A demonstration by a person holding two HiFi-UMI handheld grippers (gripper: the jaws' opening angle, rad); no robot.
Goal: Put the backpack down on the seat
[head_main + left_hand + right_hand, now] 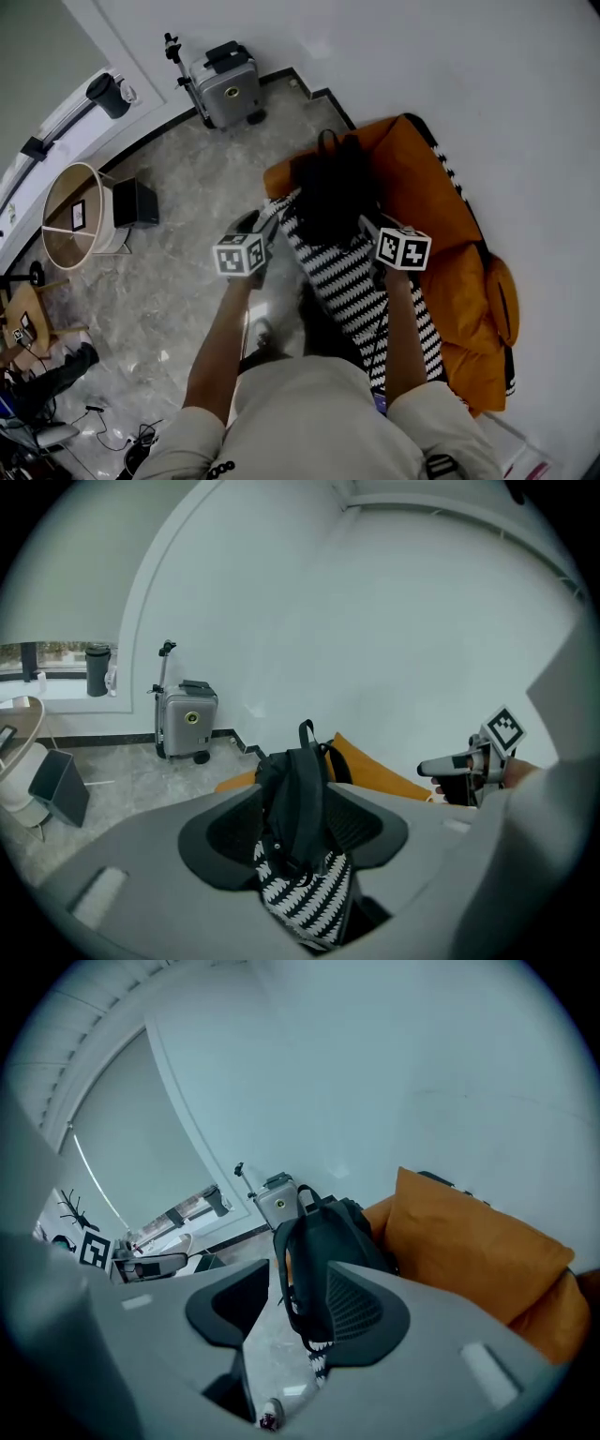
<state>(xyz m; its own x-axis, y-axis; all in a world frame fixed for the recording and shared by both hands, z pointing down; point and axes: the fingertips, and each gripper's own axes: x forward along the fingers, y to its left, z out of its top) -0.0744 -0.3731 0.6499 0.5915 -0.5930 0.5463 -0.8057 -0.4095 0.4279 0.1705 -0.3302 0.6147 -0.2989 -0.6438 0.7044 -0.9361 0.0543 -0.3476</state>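
A black backpack [333,192] stands upright on the orange sofa seat [422,197], against its backrest, with a black-and-white zigzag throw [342,272] in front of it. My left gripper [265,225] is at the bag's left side and my right gripper [367,230] at its right. In the left gripper view a shoulder strap [292,789] runs between the wide jaws of the left gripper [295,832]. In the right gripper view the other strap [305,1279] lies against the right pad of the right gripper [300,1312], with a gap on the left.
A grey suitcase [225,89] stands by the back wall. A round wooden table [70,216] and a black box [134,202] sit to the left on the marble floor. An orange cushion [497,300] lies at the sofa's right end. The person's legs stand close to the sofa.
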